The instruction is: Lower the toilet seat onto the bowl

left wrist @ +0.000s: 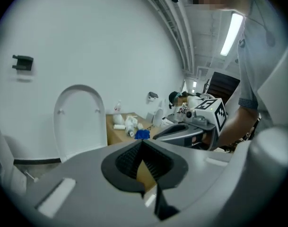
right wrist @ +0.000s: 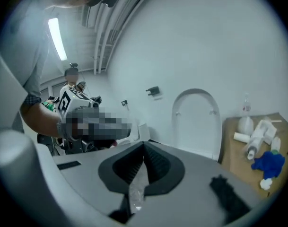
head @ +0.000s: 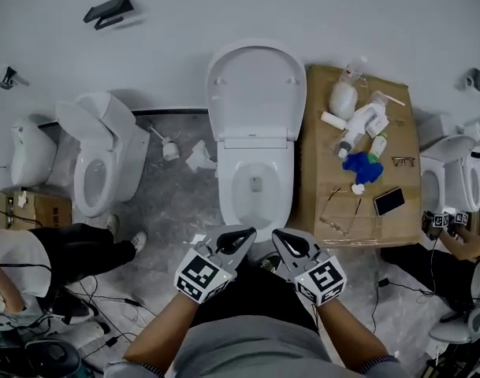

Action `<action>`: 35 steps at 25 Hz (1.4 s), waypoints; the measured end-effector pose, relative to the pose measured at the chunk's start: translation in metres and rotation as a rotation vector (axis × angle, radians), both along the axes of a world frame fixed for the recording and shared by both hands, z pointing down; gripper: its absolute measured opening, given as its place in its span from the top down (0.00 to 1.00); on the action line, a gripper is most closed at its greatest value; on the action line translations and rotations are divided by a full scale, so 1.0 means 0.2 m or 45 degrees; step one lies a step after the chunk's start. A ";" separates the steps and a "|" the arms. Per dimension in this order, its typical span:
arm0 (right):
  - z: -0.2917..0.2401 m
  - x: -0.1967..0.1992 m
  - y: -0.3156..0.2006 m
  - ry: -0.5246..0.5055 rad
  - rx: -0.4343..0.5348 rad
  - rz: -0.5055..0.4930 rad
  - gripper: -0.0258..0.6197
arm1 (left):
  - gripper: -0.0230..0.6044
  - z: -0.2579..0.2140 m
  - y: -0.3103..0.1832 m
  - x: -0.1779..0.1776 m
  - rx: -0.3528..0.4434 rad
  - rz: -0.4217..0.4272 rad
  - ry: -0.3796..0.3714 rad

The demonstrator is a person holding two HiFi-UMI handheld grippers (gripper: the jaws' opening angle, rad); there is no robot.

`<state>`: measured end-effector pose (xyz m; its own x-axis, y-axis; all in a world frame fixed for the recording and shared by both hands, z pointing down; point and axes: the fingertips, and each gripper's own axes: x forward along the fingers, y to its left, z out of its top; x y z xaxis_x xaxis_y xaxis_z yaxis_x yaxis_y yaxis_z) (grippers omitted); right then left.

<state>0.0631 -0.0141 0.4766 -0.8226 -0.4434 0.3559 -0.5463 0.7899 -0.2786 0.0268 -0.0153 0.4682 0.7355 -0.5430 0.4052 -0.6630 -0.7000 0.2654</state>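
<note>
Nearest the person, the left claw (head: 238, 237) and the right claw (head: 285, 241) hung side by side just short of the bowl (head: 255, 181). Each had its jaws pressed together with nothing between them, and neither touched the toilet. The toilet seat (head: 255, 85) stood upright against the wall, behind the bowl and well apart from both claws.

To lower it well, one claw would probably need to part its jaws and reach across the bowl. It should take the raised panel near its top edge, where a light pull gives the most leverage. The seat should then be tipped forward and guided all the way down, not let go to fall. The other claw should stay off the rim so it is not caught underneath. The cardboard box (head: 322, 144) touching the toilet's right side carried bottles (head: 358, 124) and a phone (head: 389, 201), so the reach had best stay over the bowl.

In both gripper views the claw's own body covered the bowl, and only the raised panel (left wrist: 80, 122) showed beyond it. From the head view I could not tell a seat ring from the lid in that upright panel. Nor could I be sure that no ring already lay on the rim. The hinge was too small to read.
</note>
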 end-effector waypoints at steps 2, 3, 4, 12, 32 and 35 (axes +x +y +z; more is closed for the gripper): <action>-0.16 -0.04 0.01 -0.027 0.045 -0.018 0.94 | 0.95 -0.18 0.00 -0.03 0.078 -0.022 0.023; -0.24 -0.05 0.01 -0.040 0.067 -0.023 0.94 | 0.95 -0.26 0.01 -0.04 0.118 -0.027 0.030; -0.32 -0.07 0.01 -0.051 0.089 -0.027 0.94 | 0.95 -0.33 0.02 -0.06 0.158 -0.027 0.037; -0.89 -0.20 0.02 -0.223 0.187 0.020 0.94 | 0.95 -0.84 0.05 -0.18 0.261 -0.015 0.181; -1.24 -0.30 -0.05 -0.109 0.438 0.022 0.94 | 0.95 -1.18 -0.04 -0.24 0.451 0.035 0.168; -1.23 -0.31 -0.03 -0.099 0.445 0.013 0.94 | 0.95 -1.17 -0.03 -0.25 0.443 0.030 0.164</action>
<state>0.0011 -0.0199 0.2312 -0.8361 -0.5358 0.1179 -0.5426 0.8394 -0.0332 -0.0227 -0.0217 0.2345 0.7824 -0.6142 0.1029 -0.6223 -0.7777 0.0889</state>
